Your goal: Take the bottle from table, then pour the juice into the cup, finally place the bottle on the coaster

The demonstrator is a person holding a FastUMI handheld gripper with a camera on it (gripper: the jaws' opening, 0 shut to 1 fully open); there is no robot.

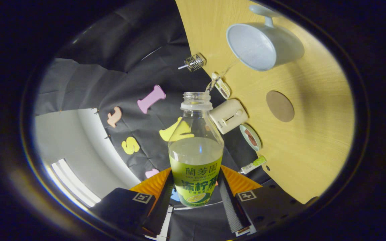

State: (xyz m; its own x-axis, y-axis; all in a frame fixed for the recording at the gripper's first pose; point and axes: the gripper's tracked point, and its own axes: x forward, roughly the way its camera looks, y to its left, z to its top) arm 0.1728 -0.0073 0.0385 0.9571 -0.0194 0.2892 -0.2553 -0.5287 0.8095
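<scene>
The bottle, uncapped and part full, sits clamped between both fingers of the tool. Beyond its mouth on the bench lie the coaster and, farther, the cup

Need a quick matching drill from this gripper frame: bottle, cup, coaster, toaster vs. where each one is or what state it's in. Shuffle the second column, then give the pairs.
1. bottle
2. cup
3. coaster
4. toaster

A. bare brown disc on the table
B. cream box at the table's edge, beside the bottle's neck
C. uncapped, gripped between the fingers of the gripper
D. pale blue, handled, beyond the coaster

Pairs: 1-C, 2-D, 3-A, 4-B
</scene>
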